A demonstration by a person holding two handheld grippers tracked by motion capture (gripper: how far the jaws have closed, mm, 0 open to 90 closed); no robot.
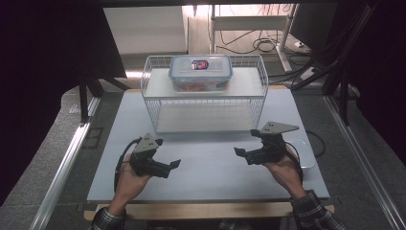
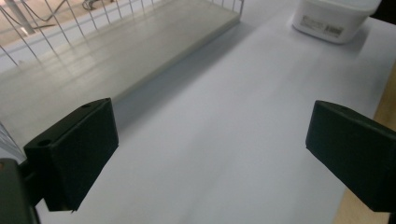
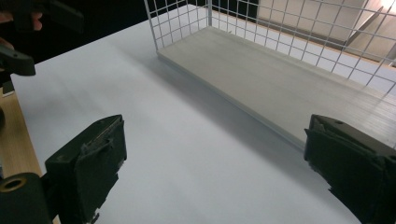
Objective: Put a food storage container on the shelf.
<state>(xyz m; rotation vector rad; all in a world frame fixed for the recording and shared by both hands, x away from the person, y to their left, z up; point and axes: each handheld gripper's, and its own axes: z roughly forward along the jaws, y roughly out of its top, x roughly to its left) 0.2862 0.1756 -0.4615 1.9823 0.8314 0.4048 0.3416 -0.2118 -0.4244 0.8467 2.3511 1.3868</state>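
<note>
A white wire rack (image 1: pixel 206 96) with two pale shelves stands at the back of the white table (image 1: pixel 206 177). On its top shelf sits a clear plastic box with a blue-rimmed lid (image 1: pixel 201 72), with something orange inside. My left gripper (image 1: pixel 166 153) hovers over the table's front left, open with nothing between its jaws (image 2: pixel 210 149). My right gripper (image 1: pixel 247 142) is at the front right, also open and holding nothing (image 3: pixel 215 163). Both point inward toward the rack's lower shelf (image 2: pixel 116 60) (image 3: pixel 280 79).
A small white box (image 1: pixel 302 154) (image 2: pixel 334 18) lies on the table beside my right hand. The table's wooden front edge (image 1: pixel 206 209) runs along the bottom. Metal rails flank the table, and cables lie on the floor behind the rack.
</note>
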